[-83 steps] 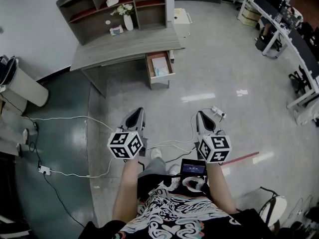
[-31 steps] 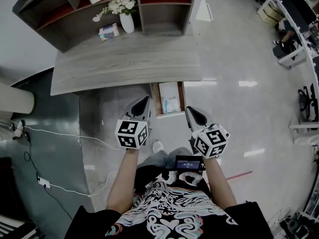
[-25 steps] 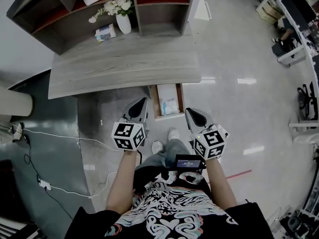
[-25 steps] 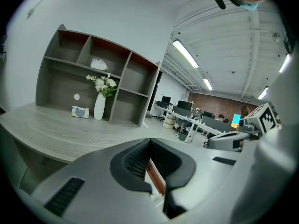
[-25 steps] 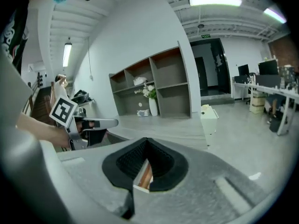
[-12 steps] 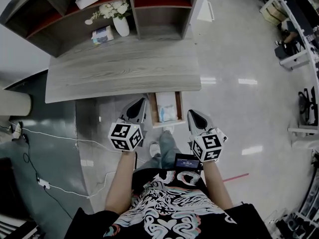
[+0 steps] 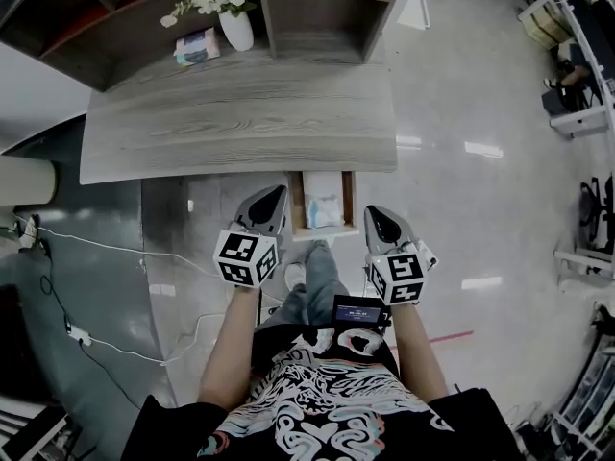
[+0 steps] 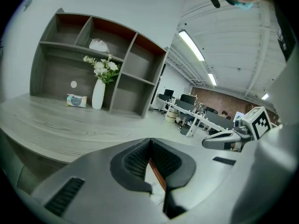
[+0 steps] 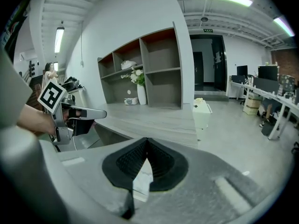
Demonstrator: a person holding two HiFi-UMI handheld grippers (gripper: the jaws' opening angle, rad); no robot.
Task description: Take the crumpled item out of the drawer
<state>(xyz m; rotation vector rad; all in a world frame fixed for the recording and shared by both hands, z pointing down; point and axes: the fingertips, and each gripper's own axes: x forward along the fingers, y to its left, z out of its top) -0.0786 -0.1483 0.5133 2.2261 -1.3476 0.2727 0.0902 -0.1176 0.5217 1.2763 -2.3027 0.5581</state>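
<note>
An open wooden drawer (image 7: 296,205) sticks out from under the grey desk (image 7: 240,113). A pale, crumpled item (image 7: 325,209) lies inside it on a white sheet. My left gripper (image 7: 278,193) hangs just left of the drawer, shut and holding nothing. On the drawer's right, a little nearer to me, my right gripper (image 7: 371,214) is also shut and empty. In the left gripper view the left gripper (image 8: 150,142) has its pads meeting at the tip, and the right gripper view shows the same for the right gripper (image 9: 147,141). Neither touches the drawer.
A shelf unit stands on the desk's back with a white vase of flowers (image 7: 233,29) and a tissue pack (image 7: 197,46). White cables (image 7: 96,248) trail over the floor at left. The person's leg and shoe (image 7: 309,269) are below the drawer. Office desks (image 7: 586,84) stand far right.
The person has walked up to the desk. The drawer, once far ahead, now lies between the two grippers. Both grippers have stayed shut.
</note>
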